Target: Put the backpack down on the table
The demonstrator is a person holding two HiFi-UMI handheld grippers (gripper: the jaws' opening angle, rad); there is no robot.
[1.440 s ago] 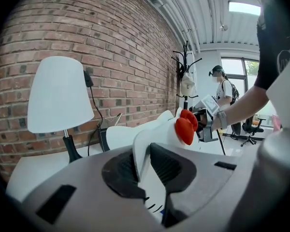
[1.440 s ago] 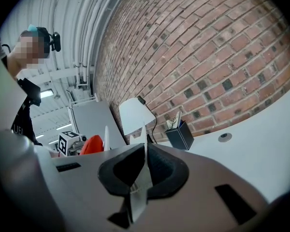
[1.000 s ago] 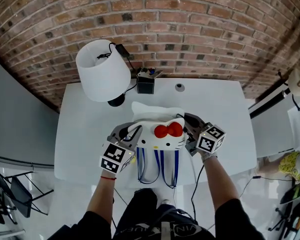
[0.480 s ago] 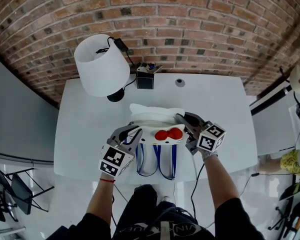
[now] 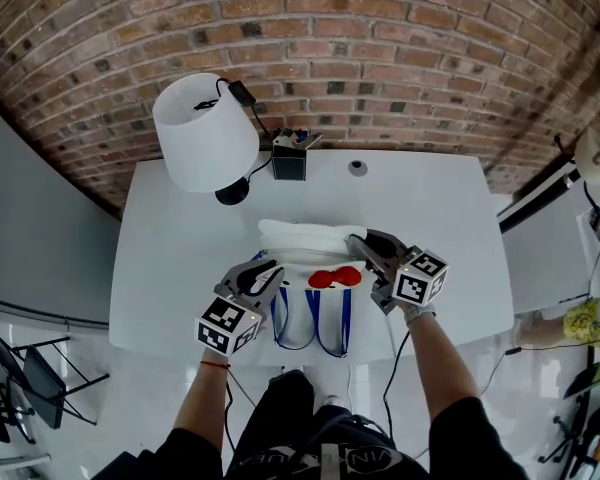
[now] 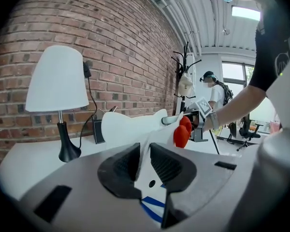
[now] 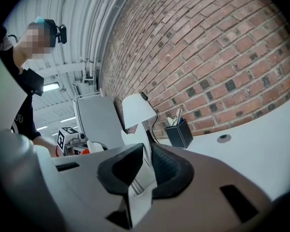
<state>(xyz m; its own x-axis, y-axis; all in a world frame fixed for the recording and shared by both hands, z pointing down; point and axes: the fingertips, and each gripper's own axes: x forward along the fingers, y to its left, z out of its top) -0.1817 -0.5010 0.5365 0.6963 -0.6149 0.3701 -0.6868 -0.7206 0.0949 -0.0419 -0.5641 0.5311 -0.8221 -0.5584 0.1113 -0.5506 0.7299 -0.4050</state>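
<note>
The backpack (image 5: 302, 248) is white with a red bow (image 5: 334, 277) and blue straps (image 5: 317, 320); it lies on the white table (image 5: 180, 258) near the front edge, the straps hanging over that edge. My left gripper (image 5: 262, 274) is shut on the backpack's left side, and white fabric (image 6: 144, 154) shows pinched between its jaws. My right gripper (image 5: 361, 249) is shut on the right side, with a fold of the backpack (image 7: 142, 178) between its pads. The red bow (image 6: 181, 132) shows in the left gripper view.
A white table lamp (image 5: 203, 140) stands at the back left, its cord running to a dark pen holder (image 5: 289, 160) by the brick wall. A small round grommet (image 5: 357, 168) sits at the back. Another person (image 6: 213, 96) stands far off to the right.
Both grippers have lowered the backpack toward the table and away from me; the cat face has tipped flat and now only the bow and the top edge show.
</note>
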